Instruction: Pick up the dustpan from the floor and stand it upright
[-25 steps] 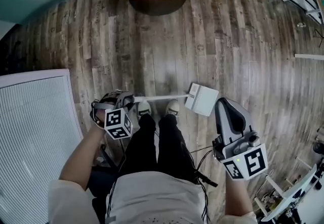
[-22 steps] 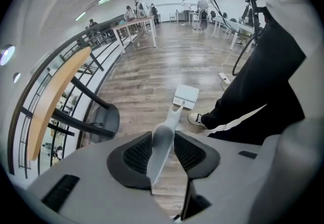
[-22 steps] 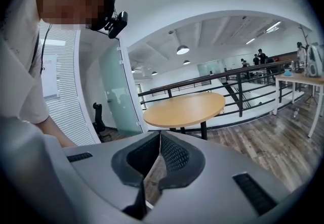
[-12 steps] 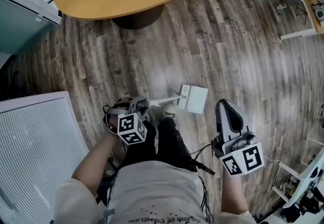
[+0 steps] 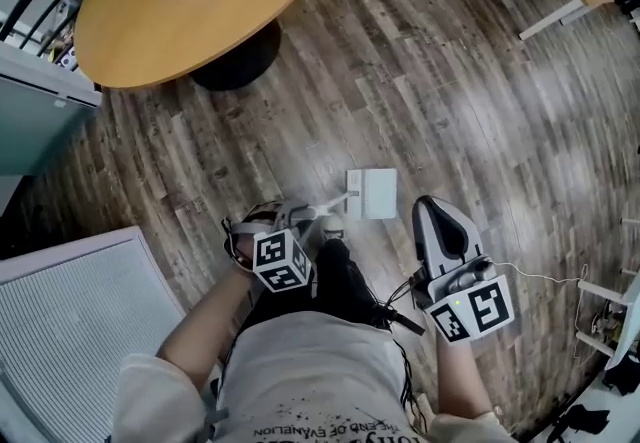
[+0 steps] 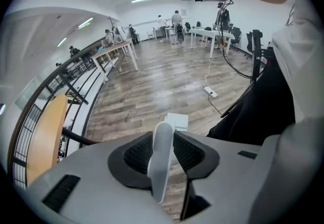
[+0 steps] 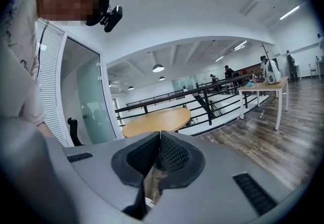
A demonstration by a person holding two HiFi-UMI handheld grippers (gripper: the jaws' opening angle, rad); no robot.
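The wooden floor (image 5: 450,81) fills the head view, with a round table (image 5: 190,1) at the upper left and a white slatted panel (image 5: 70,331) at the lower left; both stand well apart from the work. We find the dustpan (image 5: 371,194) just ahead of the person's feet, its white pan away from the body and its handle (image 5: 325,209) running back into the left gripper (image 5: 290,217). In the left gripper view the handle (image 6: 161,160) lies along the gripper's line, between the two dark pads, which touch it on both sides. The jaws are closing on it, and we judge that this firms the hold so the pan (image 6: 176,121) cannot swing. Holding the handle end leaves the pan lowest, ready to be set down as the base. We cannot tell whether the pan has cleared the floor. The right gripper (image 5: 432,211) hangs beside the pan, apart from it, jaws together on nothing (image 7: 160,139); we judge it to be in reserve.
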